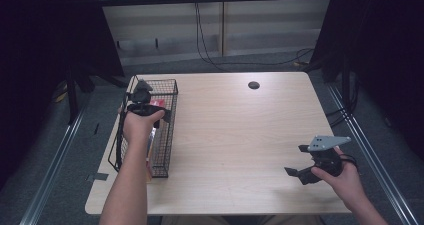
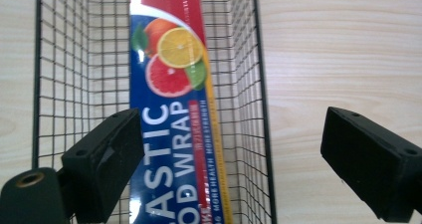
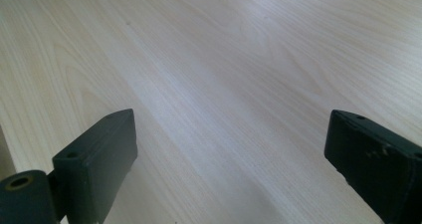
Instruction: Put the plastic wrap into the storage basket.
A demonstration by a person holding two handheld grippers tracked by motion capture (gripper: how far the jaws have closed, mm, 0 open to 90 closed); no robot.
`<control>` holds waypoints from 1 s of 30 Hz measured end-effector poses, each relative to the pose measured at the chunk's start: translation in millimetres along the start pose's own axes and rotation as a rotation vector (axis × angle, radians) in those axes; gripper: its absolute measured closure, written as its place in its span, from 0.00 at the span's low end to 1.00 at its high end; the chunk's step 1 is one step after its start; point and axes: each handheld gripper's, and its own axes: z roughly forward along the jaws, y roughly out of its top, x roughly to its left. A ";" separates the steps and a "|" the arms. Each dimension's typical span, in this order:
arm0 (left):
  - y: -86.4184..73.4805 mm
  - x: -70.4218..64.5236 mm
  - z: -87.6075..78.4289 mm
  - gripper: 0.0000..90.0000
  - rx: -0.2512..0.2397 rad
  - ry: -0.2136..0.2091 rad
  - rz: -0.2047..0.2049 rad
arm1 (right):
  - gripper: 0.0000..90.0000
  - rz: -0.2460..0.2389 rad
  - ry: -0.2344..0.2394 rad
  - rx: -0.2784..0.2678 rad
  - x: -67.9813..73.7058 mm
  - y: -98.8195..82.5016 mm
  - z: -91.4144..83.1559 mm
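My left tongs (image 2: 229, 164) hang wide open, holding nothing, directly above the plastic wrap box (image 2: 174, 109), which lies lengthwise along the wire basket (image 2: 249, 84). My right tongs (image 1: 303, 161), likewise open and empty, sit well apart over the bare worktop (image 1: 240, 135).

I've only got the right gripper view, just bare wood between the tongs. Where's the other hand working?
Observer: The left tongs hang over a wire basket at the table's left edge.
Operator: Anything in that basket?
Observer: Yes, a box of plastic wrap lies lengthwise on its floor, with citrus slices printed on it.
Operator: Is the left one gripping the box?
Observer: No. Its jaws stand wide apart above the box, off it.
Operator: And how does my side look from above?
Observer: The right tongs are open too, low over the table near its right front corner, nothing between them.
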 end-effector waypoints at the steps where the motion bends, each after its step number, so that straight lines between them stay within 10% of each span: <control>1: 0.0 -1.9 -1.1 0.11 -0.005 -0.006 0.006 | 0.07 -0.002 0.000 -0.001 0.1 0.3 0.1; 30: -8.0 -34.0 -15.0 0.12 -0.088 -0.178 0.158 | 0.07 -0.015 0.006 0.004 2.6 4.6 3.4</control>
